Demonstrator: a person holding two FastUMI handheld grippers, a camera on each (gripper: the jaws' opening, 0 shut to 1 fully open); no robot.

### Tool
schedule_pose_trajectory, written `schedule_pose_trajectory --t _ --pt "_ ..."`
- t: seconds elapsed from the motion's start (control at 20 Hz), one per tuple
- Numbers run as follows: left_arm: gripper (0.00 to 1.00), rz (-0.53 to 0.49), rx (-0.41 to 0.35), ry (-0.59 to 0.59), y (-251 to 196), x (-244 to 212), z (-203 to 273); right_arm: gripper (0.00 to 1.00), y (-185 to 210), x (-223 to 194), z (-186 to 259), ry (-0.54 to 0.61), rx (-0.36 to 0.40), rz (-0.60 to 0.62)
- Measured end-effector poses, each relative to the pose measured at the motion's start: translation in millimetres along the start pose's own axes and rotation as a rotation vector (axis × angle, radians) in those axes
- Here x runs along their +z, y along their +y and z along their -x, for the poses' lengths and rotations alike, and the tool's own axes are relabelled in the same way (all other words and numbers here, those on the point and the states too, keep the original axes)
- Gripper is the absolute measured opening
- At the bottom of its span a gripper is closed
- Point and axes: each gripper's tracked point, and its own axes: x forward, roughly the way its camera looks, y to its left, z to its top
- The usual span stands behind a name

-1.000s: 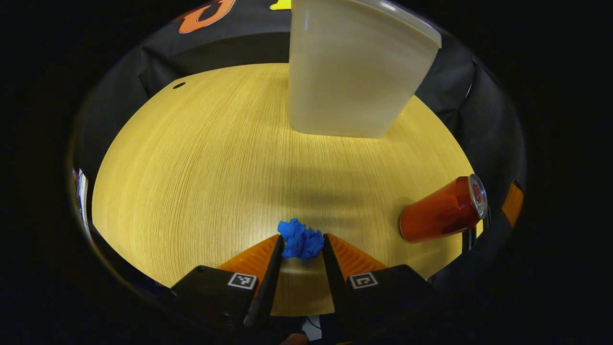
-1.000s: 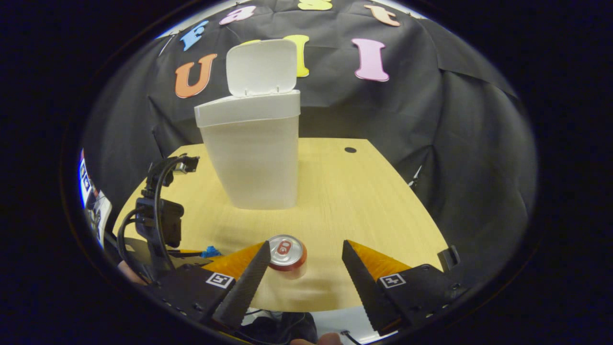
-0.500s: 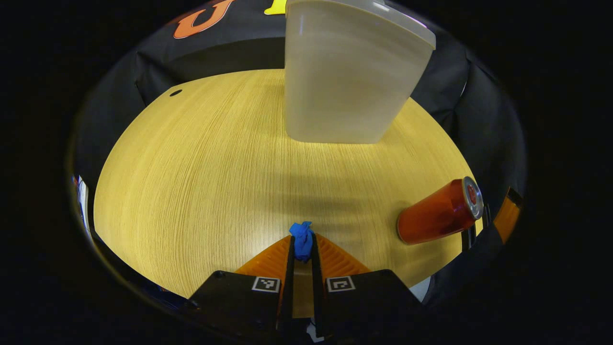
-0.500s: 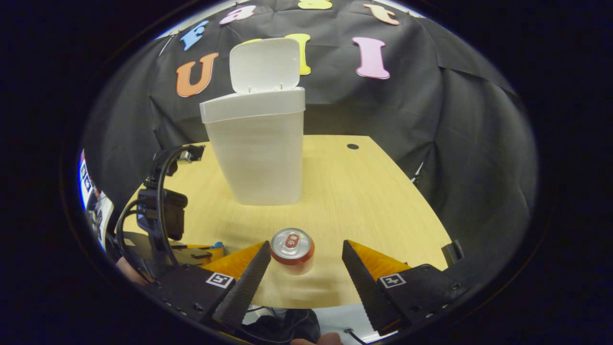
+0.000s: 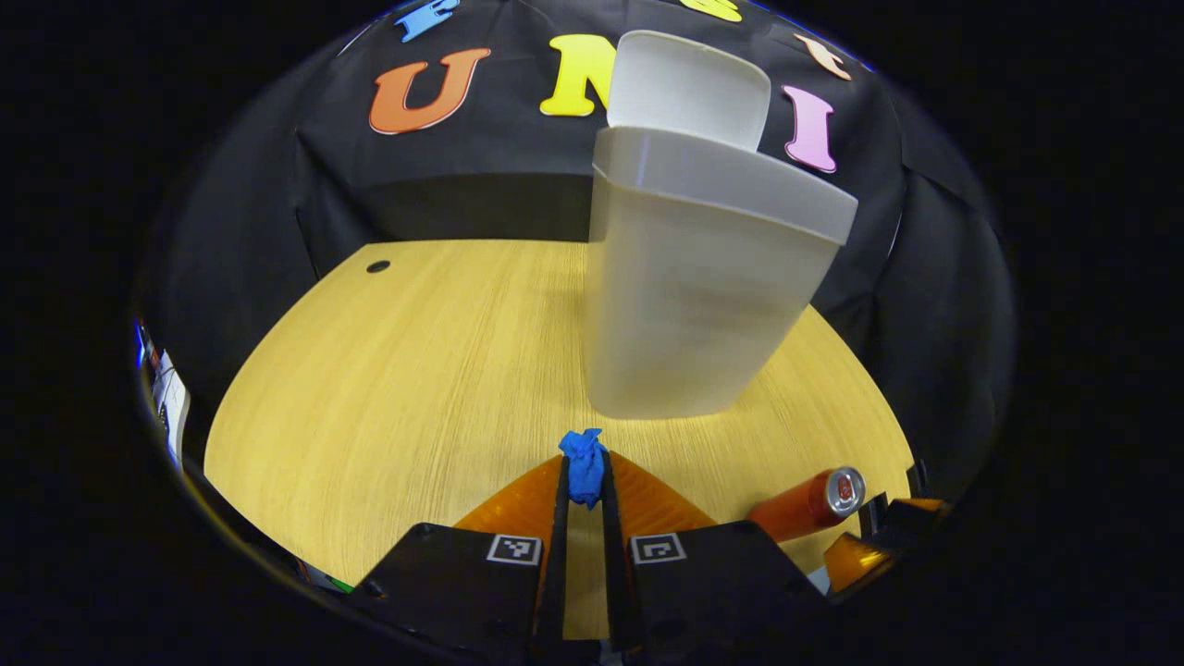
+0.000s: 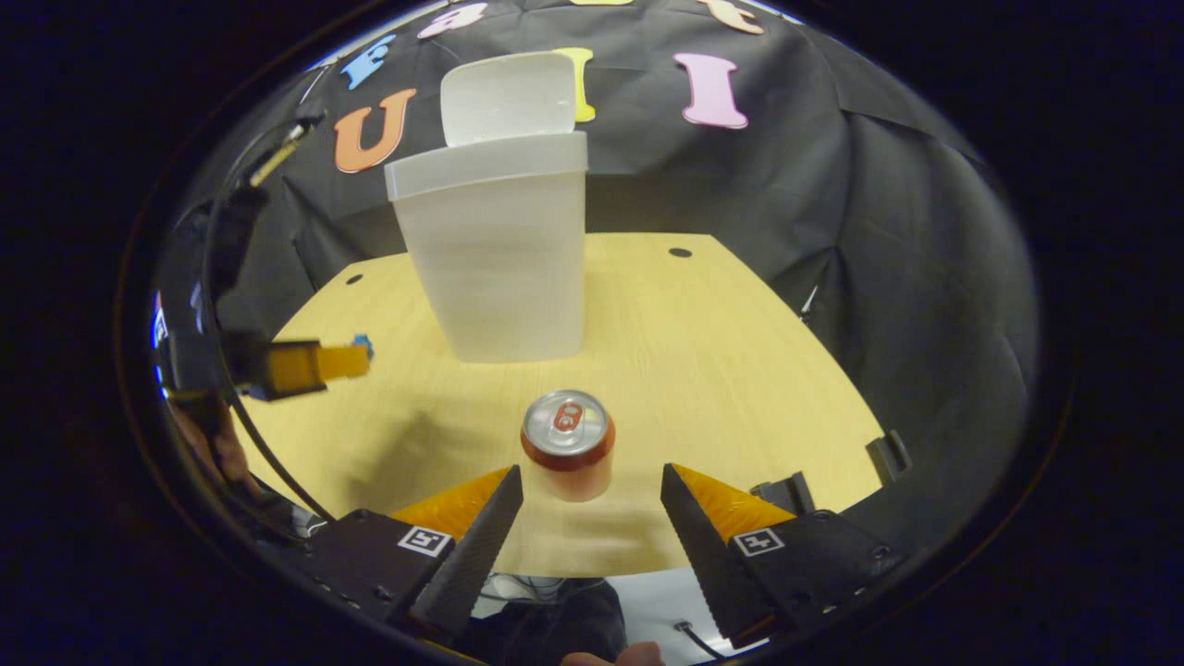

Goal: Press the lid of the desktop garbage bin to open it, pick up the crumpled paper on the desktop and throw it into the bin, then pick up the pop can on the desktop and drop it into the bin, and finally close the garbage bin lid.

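Note:
My left gripper is shut on the blue crumpled paper, held above the wooden desktop. The white garbage bin stands ahead of it with its lid flipped up. The red pop can is at the lower right of the left gripper view. In the right gripper view, the can stands upright just beyond my right gripper, which is open. The left gripper shows at the left with the blue paper at its tips, raised off the table. The bin stands behind with its lid up.
Two small dark holes sit near the table's far edge. A person's hand holds the left gripper at the left. The black cloth wall closes off the back and right side.
The left gripper shut on the blue paper and rose off the table with it, tilting up toward the bin. The right gripper moved a little nearer the can, still open.

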Motion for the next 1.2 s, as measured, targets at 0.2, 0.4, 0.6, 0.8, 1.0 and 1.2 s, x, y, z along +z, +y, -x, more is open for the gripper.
schedule_pose_trajectory --t 0.2,0.4,0.6,0.8,1.0,1.2 --pt "0.21 -0.028 0.001 -0.086 5.3 34.7 9.4 0.94 5.7 -12.6 -27.7 0.029 0.005 -0.008" --pt "0.21 -0.001 -0.006 -0.155 6.5 57.5 22.6 0.95 11.1 -18.4 -50.4 0.048 0.015 -0.012" --pt "0.21 -0.005 0.001 -0.189 11.9 69.2 28.4 0.94 13.2 -15.5 -68.8 0.058 0.016 0.003" --pt "0.21 0.000 0.016 -0.207 17.3 77.0 29.4 0.95 14.9 -15.8 -81.6 0.072 0.031 -0.018" --pt "0.21 0.005 0.023 -0.230 17.9 83.9 30.6 0.95 13.4 -15.6 -86.4 0.084 0.028 -0.022" --pt "0.21 0.006 0.019 -0.251 18.7 92.0 32.0 0.84 13.7 -8.9 -85.9 0.070 0.019 -0.010"
